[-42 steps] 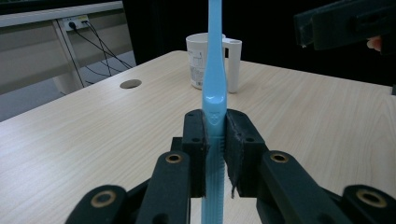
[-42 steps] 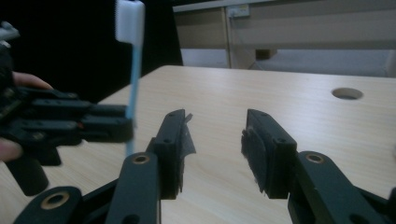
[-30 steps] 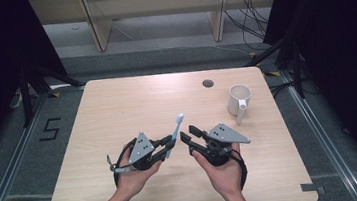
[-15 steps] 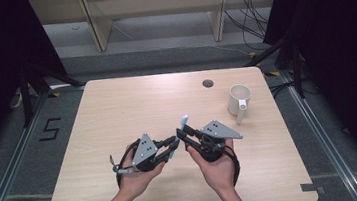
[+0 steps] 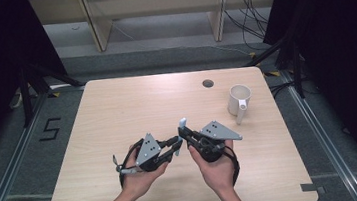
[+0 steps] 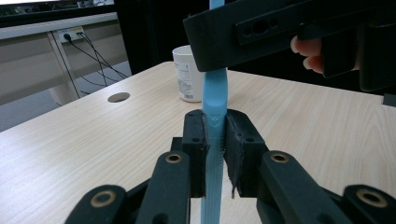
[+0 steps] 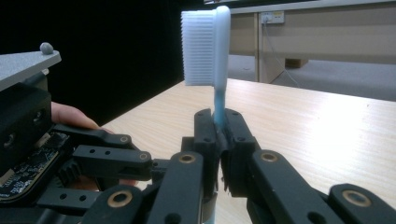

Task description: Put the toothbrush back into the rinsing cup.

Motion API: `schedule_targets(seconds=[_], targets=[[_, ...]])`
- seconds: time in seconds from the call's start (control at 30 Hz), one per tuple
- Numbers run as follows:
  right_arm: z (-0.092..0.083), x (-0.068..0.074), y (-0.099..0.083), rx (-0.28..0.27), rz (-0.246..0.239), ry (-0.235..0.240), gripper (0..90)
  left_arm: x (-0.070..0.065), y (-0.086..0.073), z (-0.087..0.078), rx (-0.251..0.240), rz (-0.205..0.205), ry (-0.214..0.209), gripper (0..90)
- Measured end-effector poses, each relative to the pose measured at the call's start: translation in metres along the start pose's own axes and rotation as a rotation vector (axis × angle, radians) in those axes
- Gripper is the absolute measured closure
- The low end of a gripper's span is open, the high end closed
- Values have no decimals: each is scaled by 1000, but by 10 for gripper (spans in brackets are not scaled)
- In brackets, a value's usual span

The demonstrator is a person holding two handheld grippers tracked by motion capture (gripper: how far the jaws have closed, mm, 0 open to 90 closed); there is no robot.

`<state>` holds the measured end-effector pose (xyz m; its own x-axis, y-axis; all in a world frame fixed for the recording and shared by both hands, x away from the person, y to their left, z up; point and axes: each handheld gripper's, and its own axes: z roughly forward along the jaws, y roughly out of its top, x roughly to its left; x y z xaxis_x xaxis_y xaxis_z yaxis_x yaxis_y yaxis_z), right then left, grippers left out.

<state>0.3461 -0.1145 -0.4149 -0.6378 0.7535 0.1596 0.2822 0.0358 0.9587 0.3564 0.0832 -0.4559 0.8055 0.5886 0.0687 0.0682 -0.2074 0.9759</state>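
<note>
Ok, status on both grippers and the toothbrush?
Left gripper shut on toothbrush handle. Right gripper just closed near its neck. Cup stands apart, nothing blocking.

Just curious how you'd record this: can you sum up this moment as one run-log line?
left tool: shut on light blue plastic toothbrush | right tool: just closed on the toothbrush | white ceramic mug: upright, apart

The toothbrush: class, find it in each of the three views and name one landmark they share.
High view: the toothbrush stands centre, between both claws.
Left gripper view: centre, its blue handle rises from the jaws.
Right gripper view: centre, white bristles at top.
Shared landmark: the wooden table.
</note>
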Motion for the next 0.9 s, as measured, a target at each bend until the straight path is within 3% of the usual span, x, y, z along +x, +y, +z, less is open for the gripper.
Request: schedule_targets(seconds=[0.03,0.1,0.17,0.2,0.3,0.47,0.6,0.63,0.67,0.73,0.83,0.87,0.9], targets=[[0,0,0,0,-2,1,864,0,0,0,3,5,2,762],[-1,-2,1,-4,-10,-12,864,-1,1,-1,15,19,5,647],[-3,-3,3,4,4,-16,864,0,0,-3,20,48,6,610],[-4,-6,4,-1,-8,-28,864,1,-2,-8,42,79,17,546],[-7,-10,6,-2,-27,-52,864,4,-6,-14,68,94,28,476],[-15,-21,8,8,-18,-77,864,20,-16,-39,122,102,86,418],[-19,-25,8,5,-18,-88,864,30,-22,-54,139,113,127,391],[-20,-27,8,5,-36,-99,864,33,-24,-59,136,109,138,383],[-21,-27,8,11,-14,-91,864,36,-26,-64,131,103,148,373],[-24,-30,8,8,-28,-106,864,41,-30,-73,130,86,168,362],[-30,-33,9,14,-20,-119,864,48,-35,-84,103,47,186,356],[-30,-34,9,7,-33,-115,864,50,-39,-89,99,8,197,359],[-30,-34,9,7,-33,-115,864,50,-39,-89,99,8,197,372]])
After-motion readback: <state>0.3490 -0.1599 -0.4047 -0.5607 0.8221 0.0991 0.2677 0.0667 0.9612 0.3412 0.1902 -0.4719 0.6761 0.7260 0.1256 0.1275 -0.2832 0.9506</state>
